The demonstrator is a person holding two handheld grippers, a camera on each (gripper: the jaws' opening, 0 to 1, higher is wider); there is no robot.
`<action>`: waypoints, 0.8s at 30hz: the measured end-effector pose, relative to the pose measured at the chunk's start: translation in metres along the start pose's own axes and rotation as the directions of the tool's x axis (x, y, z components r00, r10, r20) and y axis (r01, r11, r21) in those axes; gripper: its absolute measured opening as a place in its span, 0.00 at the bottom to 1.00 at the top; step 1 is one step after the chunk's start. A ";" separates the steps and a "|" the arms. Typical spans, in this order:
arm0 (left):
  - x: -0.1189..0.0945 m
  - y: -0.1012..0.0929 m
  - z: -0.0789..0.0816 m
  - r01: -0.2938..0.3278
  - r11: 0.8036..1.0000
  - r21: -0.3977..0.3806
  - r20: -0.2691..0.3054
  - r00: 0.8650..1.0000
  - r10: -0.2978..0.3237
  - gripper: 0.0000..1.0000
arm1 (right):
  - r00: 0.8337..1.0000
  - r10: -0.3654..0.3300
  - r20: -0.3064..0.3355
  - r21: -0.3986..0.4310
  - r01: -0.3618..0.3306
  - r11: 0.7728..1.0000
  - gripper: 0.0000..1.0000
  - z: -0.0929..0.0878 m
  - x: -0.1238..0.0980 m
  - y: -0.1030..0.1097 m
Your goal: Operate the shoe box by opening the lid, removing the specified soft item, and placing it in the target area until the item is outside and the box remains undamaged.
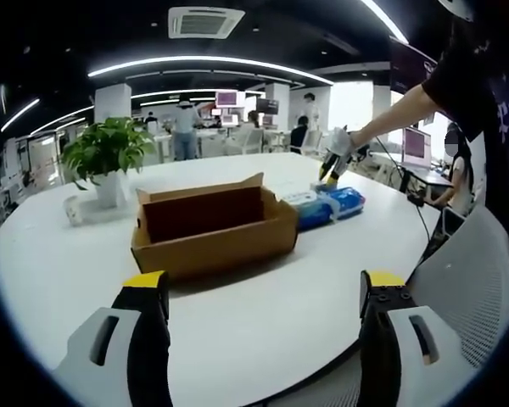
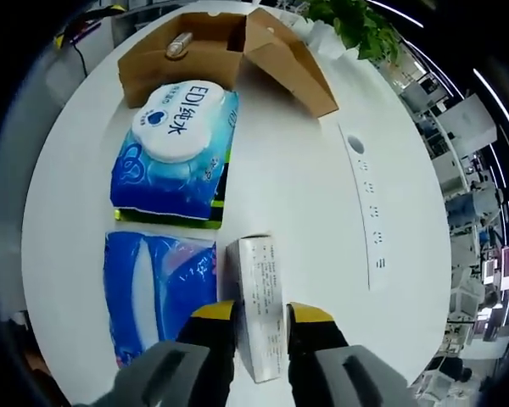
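Right gripper view: my right tool (image 2: pixel 259 320) clamps a small white printed carton (image 2: pixel 261 301) on the white bench (image 2: pixel 356 220), beside blue wipe packs (image 2: pixel 180 153); brown cardboard shoe box (image 2: pixel 225 47) open beyond. Left tool (image 1: pixel 259 292) gapes empty.

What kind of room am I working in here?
Most likely an open-plan office. The work surface is a large round white table with a potted plant on it; behind it stand desks with monitors, people at workstations, and a ceiling air-conditioning vent among strip lights.
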State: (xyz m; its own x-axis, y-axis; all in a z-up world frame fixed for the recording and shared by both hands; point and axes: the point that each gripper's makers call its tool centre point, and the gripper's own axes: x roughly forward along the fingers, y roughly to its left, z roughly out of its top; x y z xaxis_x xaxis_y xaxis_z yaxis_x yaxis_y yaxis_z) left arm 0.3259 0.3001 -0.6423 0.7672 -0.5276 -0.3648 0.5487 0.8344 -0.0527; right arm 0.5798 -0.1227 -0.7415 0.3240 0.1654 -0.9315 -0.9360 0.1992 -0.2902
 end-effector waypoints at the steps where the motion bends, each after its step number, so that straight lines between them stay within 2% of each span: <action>1: 0.000 0.000 0.000 0.000 1.000 0.001 0.001 1.000 0.000 0.92 | 1.000 -0.004 0.000 0.006 0.004 1.000 0.21 0.000 -0.001 -0.001; 10: 0.000 -0.001 0.001 0.004 1.000 0.008 0.006 1.000 -0.005 0.92 | 0.998 -0.059 0.026 0.074 0.057 0.996 0.34 0.003 -0.015 -0.010; 14: 0.000 -0.003 0.003 0.012 1.000 0.013 0.013 1.000 -0.012 0.93 | 0.996 -0.074 0.048 0.124 0.067 0.990 0.36 0.007 -0.023 -0.009; 24: 0.000 -0.006 0.006 0.030 0.999 0.026 0.032 0.999 -0.031 0.95 | 0.993 -0.089 0.075 0.182 0.074 0.980 0.48 0.017 -0.044 0.003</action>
State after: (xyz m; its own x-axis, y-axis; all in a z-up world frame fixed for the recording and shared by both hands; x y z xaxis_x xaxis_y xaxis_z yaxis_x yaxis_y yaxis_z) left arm 0.3244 0.2940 -0.6364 0.7602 -0.5578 -0.3330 0.5798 0.8138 -0.0394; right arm 0.5655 -0.1131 -0.6979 0.4158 0.2190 -0.8827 -0.8685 0.3837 -0.3139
